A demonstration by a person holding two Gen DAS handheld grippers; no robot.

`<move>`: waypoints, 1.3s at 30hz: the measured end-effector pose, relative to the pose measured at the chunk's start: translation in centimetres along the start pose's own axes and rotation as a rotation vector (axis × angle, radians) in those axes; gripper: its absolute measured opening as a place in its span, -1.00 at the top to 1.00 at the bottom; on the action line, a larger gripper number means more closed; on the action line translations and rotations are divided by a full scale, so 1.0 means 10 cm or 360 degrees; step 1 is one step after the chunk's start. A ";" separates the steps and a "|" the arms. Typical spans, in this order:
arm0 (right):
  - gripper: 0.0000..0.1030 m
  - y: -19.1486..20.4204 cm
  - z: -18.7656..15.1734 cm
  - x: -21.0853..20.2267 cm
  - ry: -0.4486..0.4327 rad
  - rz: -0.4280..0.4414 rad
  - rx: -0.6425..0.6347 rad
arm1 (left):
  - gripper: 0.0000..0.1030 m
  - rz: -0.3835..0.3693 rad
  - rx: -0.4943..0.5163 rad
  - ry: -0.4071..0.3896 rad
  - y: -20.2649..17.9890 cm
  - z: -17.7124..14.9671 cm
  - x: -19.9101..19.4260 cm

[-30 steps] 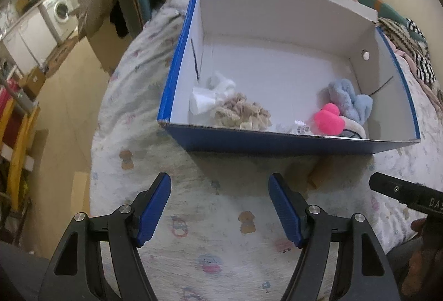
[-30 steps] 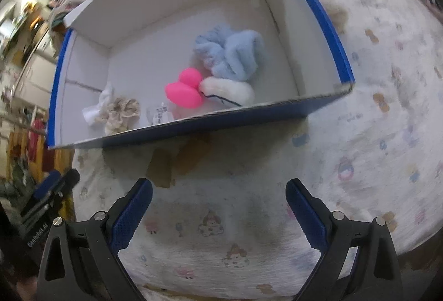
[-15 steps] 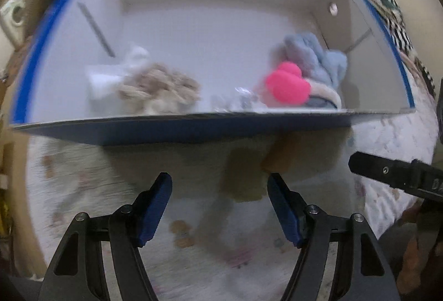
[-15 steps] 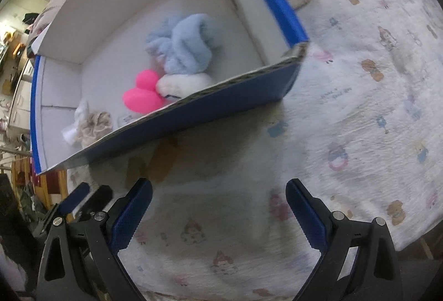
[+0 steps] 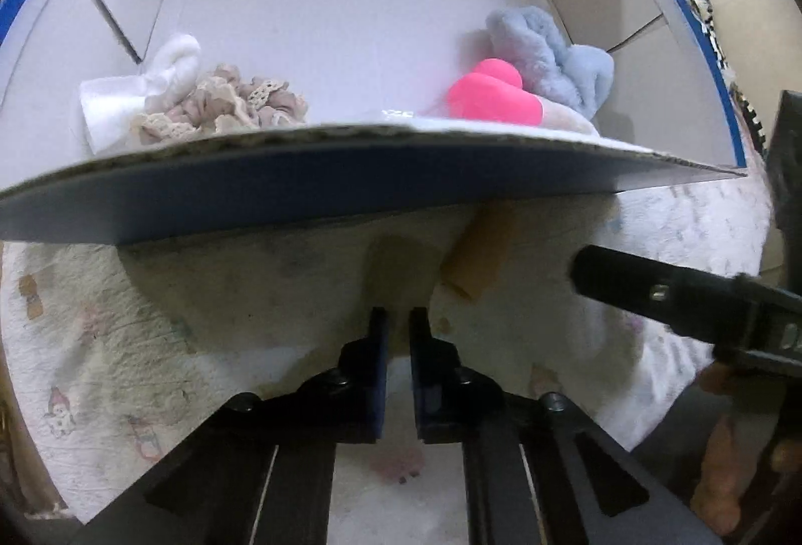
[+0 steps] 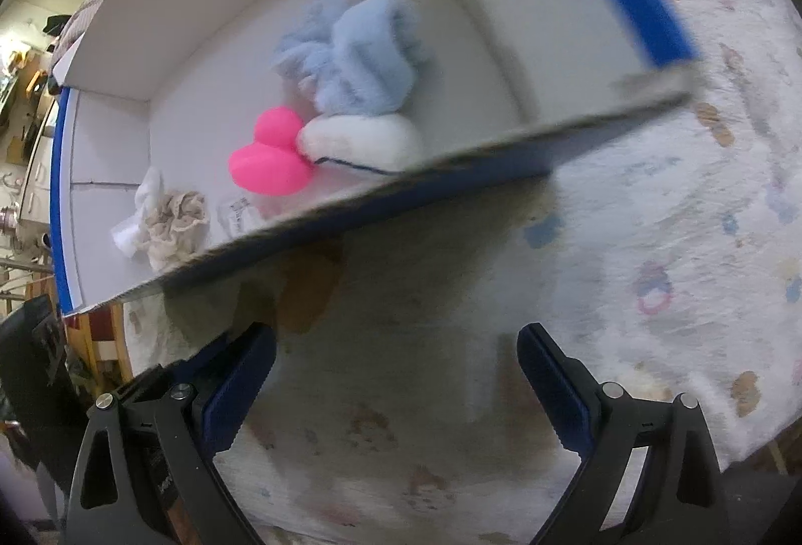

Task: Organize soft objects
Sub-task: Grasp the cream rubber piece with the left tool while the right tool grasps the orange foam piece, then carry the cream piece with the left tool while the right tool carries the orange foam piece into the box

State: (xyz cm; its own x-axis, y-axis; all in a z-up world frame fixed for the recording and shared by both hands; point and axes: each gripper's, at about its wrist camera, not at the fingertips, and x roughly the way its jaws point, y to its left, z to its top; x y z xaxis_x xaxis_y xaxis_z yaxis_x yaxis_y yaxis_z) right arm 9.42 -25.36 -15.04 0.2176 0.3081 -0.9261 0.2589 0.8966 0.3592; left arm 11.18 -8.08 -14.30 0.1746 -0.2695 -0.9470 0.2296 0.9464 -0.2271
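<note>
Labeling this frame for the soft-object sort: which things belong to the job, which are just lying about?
Job:
- blue-and-white box
- light blue fluffy piece
- pink soft piece
- white plush piece
- beige lace scrunchie
- white cloth bow
- left gripper, shut
- right gripper, open

Lying about:
- printed bedspread
- tan patches on it

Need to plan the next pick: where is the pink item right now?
The pink item lies inside the blue-edged box, toward its right end in the left wrist view, against the light blue fluffy piece and a white one.
</note>
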 end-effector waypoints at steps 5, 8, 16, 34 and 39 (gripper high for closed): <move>-1.00 0.19 0.01 0.16 0.0047 0.0041 -0.0054 | 0.89 0.0019 -0.0068 -0.0044 0.11 -0.07 -0.21; -1.00 0.30 0.05 0.27 0.0053 0.0022 -0.0076 | 0.89 0.0068 -0.0083 -0.0096 0.21 -0.10 -0.38; -0.55 0.58 0.08 0.40 -0.0013 -0.0068 -0.0212 | 0.89 0.0193 -0.0145 -0.0160 0.55 -0.28 -0.63; 0.83 0.55 -0.30 0.20 -0.0226 -0.0044 -0.0448 | 0.89 0.0268 -0.0217 -0.0245 0.62 -0.38 -0.75; 0.83 0.53 -0.47 -0.08 -0.0280 0.0051 -0.0464 | 0.89 0.0288 -0.0221 -0.0285 0.61 -0.43 -0.84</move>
State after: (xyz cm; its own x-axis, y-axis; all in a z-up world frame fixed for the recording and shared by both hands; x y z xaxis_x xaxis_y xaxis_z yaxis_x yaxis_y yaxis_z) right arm 6.20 -19.36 -12.97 0.3867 0.3011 -0.8717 -0.0251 0.9483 0.3165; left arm 6.96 0.72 -8.72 0.3700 -0.1096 -0.9226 0.0481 0.9939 -0.0988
